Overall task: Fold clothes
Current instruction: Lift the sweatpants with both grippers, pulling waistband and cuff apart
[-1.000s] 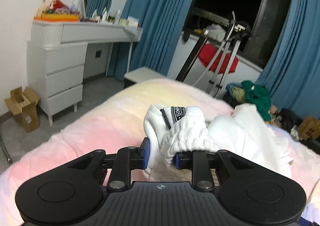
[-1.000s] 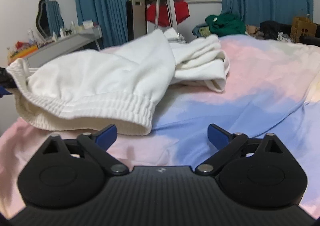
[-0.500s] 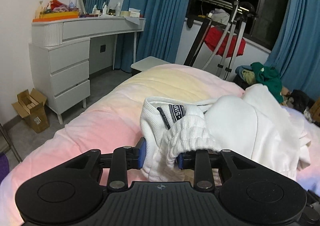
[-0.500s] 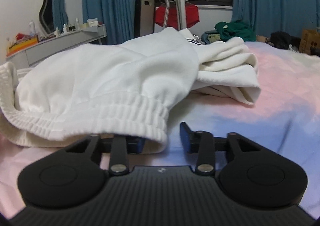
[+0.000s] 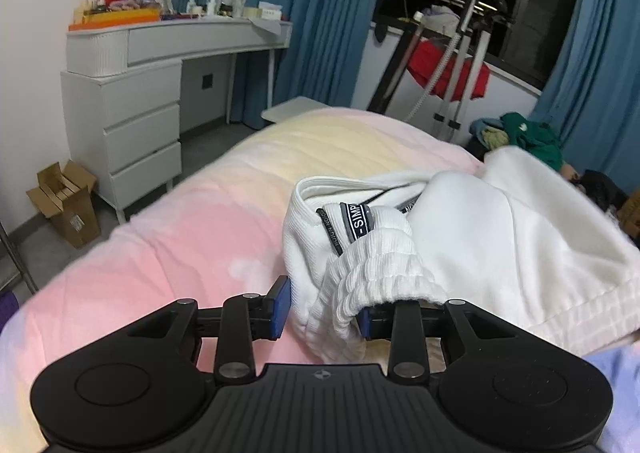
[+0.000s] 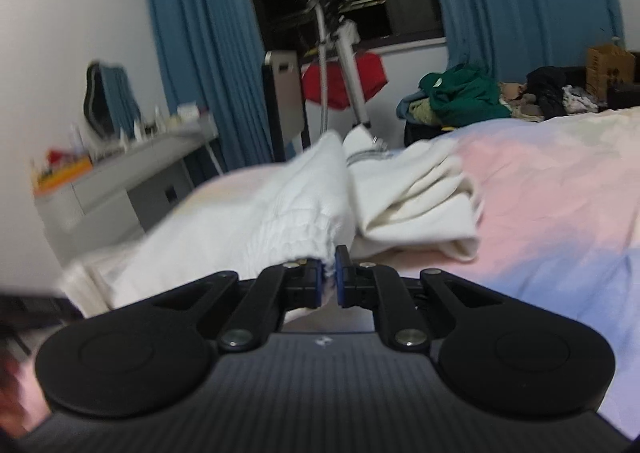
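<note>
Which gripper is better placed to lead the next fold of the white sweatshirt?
Probably the left gripper: it clamps the bunched ribbed hem and collar of the white sweatshirt in clear view. The right gripper pinches only a thin edge, and its view is blurred.

The white garment (image 5: 480, 237) is soft matt knit cloth, ribbed and gathered at its elastic hem, with a woven black-and-white label inside the collar. The bed (image 5: 192, 221) wears a fuzzy, matt pastel blanket. Both the left gripper (image 5: 322, 311) and right gripper (image 6: 329, 277) are matt black plastic with ridged housings, shiny metal pivot pins and smooth blue pads (image 5: 280, 305).
</note>
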`<state>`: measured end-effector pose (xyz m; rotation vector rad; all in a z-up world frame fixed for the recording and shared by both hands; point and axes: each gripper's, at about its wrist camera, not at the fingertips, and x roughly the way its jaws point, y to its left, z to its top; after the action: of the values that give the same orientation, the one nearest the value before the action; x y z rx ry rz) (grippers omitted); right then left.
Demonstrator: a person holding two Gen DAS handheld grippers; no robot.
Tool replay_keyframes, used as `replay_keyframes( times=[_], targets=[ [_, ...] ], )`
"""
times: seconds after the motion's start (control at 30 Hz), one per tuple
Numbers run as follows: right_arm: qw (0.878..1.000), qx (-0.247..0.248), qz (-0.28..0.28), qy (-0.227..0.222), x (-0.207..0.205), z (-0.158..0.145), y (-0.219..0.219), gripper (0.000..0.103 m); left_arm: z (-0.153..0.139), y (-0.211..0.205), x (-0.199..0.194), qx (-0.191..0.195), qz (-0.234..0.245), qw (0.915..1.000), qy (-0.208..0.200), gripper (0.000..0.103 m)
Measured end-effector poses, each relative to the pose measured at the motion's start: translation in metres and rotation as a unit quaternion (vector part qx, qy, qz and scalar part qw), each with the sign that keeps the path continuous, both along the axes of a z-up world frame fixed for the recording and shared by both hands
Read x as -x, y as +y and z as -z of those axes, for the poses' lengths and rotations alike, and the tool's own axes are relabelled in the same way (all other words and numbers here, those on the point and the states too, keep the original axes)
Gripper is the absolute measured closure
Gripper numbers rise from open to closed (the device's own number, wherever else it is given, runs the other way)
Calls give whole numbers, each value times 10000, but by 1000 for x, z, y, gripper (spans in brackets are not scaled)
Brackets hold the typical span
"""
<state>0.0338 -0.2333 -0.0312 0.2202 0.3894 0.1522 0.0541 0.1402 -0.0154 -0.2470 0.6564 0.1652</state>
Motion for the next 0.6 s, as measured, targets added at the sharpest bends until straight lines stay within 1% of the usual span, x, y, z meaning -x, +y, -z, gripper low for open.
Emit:
replay_keyframes(
  times=[0.07, 0.1, 0.17, 0.27, 0.3, 0.47, 0.5, 0.6],
  targets=[
    [9999, -89, 123, -53, 14, -13, -9, 94, 2, -7, 6, -97, 142, 9998, 80, 68],
    [9997, -119, 185, -74, 21, -19, -14, 94, 3, -11, 8, -151, 213, 9996, 121, 66],
    [9994, -12, 335, 15, 30, -23, -19, 94, 5, -18, 12, -297, 344, 9987, 215, 65],
    [9978, 56, 519, 419, 28, -14, -25, 94, 13, -26, 18, -505, 400, 9972, 367, 62],
    [9969, 80, 573, 534, 27, -11, -27, 94, 16, -27, 20, -583, 400, 9966, 429, 59],
    [9963, 228, 634, 529, 26, -2, -24, 94, 27, -37, 29, -912, 395, 9928, 664, 48],
    [9962, 258, 647, 528, 26, -1, -23, 94, 28, -39, 29, -987, 439, 9918, 688, 44],
    [9957, 347, 683, 525, 25, 4, -22, 94, 31, -46, 33, -1229, 565, 9882, 715, 40]
  ],
)
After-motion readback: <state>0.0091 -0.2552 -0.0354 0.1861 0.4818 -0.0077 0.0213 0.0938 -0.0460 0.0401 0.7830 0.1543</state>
